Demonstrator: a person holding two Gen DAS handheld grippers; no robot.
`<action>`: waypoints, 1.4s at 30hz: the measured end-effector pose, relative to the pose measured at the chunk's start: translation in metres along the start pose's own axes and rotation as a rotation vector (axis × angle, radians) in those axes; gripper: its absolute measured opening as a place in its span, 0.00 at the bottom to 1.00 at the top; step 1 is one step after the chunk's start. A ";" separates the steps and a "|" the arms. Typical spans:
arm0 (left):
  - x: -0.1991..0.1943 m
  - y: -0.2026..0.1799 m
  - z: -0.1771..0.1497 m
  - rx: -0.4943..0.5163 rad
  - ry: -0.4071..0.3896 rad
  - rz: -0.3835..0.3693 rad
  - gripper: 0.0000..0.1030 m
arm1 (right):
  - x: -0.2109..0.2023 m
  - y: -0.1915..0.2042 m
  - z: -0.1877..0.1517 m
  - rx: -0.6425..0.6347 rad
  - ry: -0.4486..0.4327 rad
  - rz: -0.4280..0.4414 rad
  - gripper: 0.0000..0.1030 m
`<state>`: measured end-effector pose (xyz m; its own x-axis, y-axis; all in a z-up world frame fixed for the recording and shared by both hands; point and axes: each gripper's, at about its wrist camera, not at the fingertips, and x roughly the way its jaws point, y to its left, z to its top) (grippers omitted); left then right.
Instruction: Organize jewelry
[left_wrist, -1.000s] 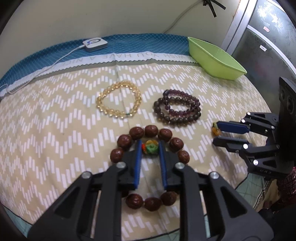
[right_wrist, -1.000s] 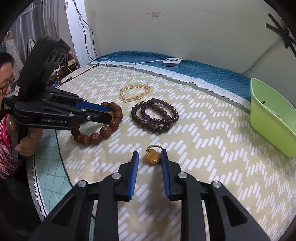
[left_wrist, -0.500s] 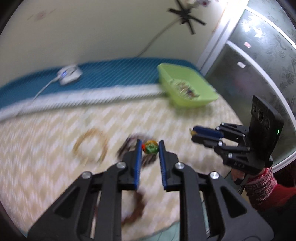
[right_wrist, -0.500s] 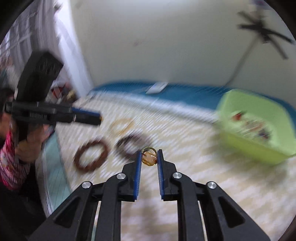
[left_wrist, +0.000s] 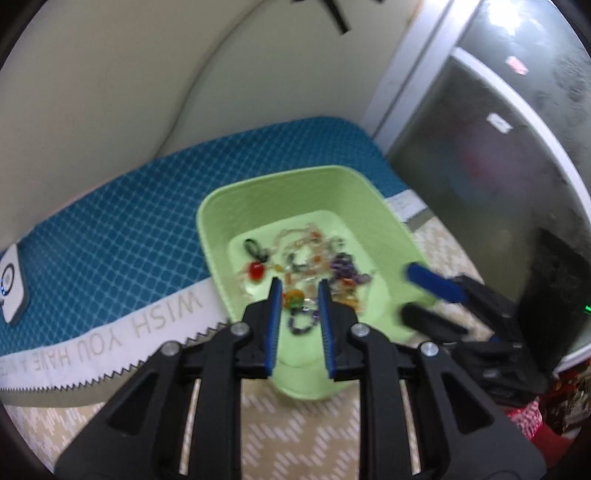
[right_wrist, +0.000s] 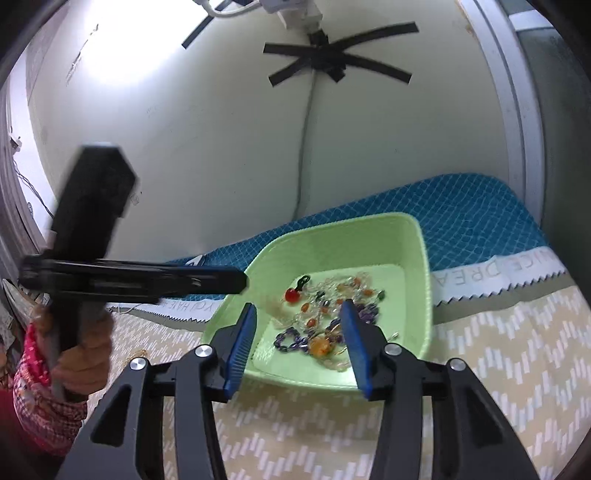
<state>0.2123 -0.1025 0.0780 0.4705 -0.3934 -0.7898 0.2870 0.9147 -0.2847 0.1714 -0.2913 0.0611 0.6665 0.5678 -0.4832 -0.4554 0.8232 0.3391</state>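
Between the blue pads of the left gripper (left_wrist: 296, 298) a gap is being kept, moderately wide; a small orange-and-green charm (left_wrist: 292, 298) is being seen in that gap, but whether it is being pinched or is already lying among the pieces below cannot be told from the blurred left wrist view. The right gripper (right_wrist: 297, 314) is being held wide open and nothing is being gripped; an amber bead charm (right_wrist: 320, 346) is lying on the tray floor between and just below its fingers, apart from both pads.

Both grippers are being held over the green tray (left_wrist: 218, 236), which is resting on the zigzag-patterned cloth (right_wrist: 498, 354) at the edge of the blue quilted mat (left_wrist: 110, 236); a loose heap of jewelry (right_wrist: 332, 299) — beads, a purple chain, a red charm — is lying inside.

These pieces are being judged light, small and slack; strung beads would be expected to sag and swing, and smooth round beads to slip from flat pads; the thin loops and cords look easily snagged on neighbouring pieces. A charm would best be taken across its widest bead, squarely between the 2 pads; a bracelet across 1 bead of its ring, not by the cord.
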 end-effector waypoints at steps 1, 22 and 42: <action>-0.002 0.005 -0.002 -0.006 -0.005 -0.001 0.17 | -0.004 -0.001 0.001 -0.001 -0.023 0.000 0.22; -0.133 0.169 -0.217 -0.400 -0.088 0.270 0.38 | 0.051 0.127 -0.047 -0.205 0.318 0.248 0.00; -0.120 0.162 -0.187 -0.297 -0.134 0.246 0.06 | 0.075 0.153 -0.034 -0.292 0.280 0.062 0.00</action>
<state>0.0463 0.1101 0.0251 0.6049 -0.1506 -0.7819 -0.0919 0.9622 -0.2564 0.1310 -0.1224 0.0495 0.4648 0.5626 -0.6837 -0.6651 0.7316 0.1499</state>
